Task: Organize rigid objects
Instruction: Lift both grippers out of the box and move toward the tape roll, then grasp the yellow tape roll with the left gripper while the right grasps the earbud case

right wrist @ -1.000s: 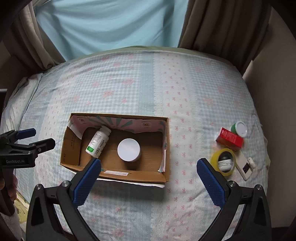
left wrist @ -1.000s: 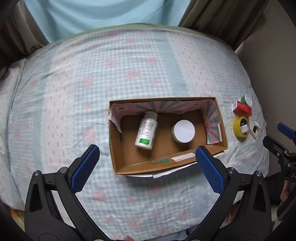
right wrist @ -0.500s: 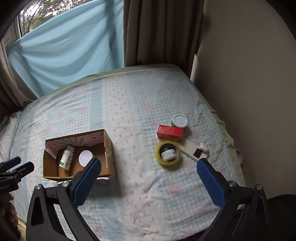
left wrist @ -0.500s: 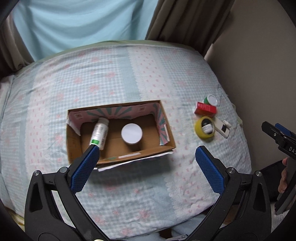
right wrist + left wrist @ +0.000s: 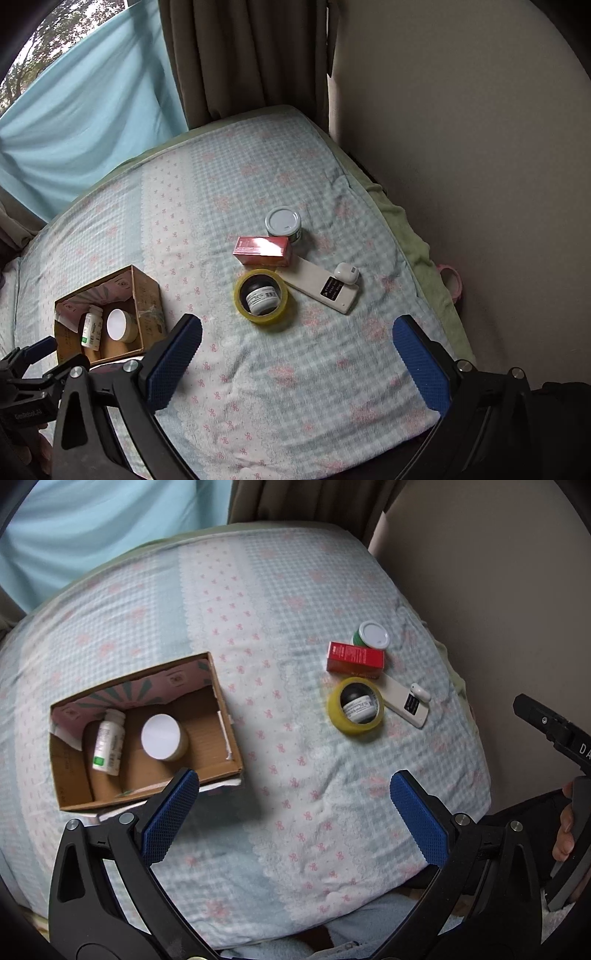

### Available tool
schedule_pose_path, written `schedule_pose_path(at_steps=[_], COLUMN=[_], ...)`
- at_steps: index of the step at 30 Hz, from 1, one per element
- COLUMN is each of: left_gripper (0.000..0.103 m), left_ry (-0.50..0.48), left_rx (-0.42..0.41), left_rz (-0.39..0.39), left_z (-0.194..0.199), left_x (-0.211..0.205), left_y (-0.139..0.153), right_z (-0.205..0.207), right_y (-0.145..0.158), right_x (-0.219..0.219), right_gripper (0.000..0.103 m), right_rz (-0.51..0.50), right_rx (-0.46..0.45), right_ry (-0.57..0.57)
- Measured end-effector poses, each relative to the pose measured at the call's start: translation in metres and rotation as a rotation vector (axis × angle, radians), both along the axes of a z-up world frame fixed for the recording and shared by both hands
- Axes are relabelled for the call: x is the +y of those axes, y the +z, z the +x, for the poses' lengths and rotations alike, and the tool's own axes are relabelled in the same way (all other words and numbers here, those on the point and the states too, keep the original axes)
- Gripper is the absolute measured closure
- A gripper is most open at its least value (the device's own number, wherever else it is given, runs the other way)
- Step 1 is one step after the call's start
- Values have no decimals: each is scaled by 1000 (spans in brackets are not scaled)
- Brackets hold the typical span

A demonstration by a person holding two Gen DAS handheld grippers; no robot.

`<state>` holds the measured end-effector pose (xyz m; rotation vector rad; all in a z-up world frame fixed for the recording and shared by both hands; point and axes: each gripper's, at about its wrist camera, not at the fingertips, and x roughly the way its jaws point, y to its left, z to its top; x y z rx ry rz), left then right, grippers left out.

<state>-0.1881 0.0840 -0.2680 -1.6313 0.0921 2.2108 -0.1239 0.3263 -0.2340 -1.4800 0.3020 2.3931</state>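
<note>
A cardboard box (image 5: 221, 716) (image 5: 147, 295) on the bed holds a white pill bottle (image 5: 108, 741) (image 5: 91, 328) lying down and a white-lidded jar (image 5: 161, 737) (image 5: 119, 325). To its right lie a yellow tape roll (image 5: 334, 712) (image 5: 242, 306) with a small dark jar (image 5: 357, 706) (image 5: 261, 296) inside, a red carton (image 5: 355, 658) (image 5: 263, 250), a green jar with a white lid (image 5: 372, 634) (image 5: 283, 221), a flat white device (image 5: 404, 701) (image 5: 321, 286) and a white earbud case (image 5: 420, 692) (image 5: 346, 273). My left gripper (image 5: 295, 819) and right gripper (image 5: 295, 362) are both open and empty above the bed's near edge.
The checked, flowered bedcover (image 5: 258, 609) (image 5: 221, 177) spans the bed. A beige wall (image 5: 461, 129) stands on the right, curtains (image 5: 251, 55) at the back. A pink object (image 5: 451, 280) lies in the gap by the wall.
Both grippers have swung to the right, away from the box toward the cluster of loose objects. The jaws stay open. No object has moved.
</note>
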Motion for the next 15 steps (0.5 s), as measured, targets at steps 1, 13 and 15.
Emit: schedule_pose_path(at_steps=[1, 13, 15], left_gripper=[0, 0, 0], left_ry=[-2, -51, -72], left_rx=[-12, -19, 0], left_rz=[-3, -14, -25], left_z=[-1, -11, -13], left_x=[9, 112, 127], left_y=[-8, -140, -165], right_z=[-1, -49, -57], right_y=[-6, -99, -118], right_x=[9, 81, 89], right_gripper=[0, 0, 0], right_rz=[-11, -59, -68], right_rx=[-10, -102, -104], right_ry=[-9, -32, -44])
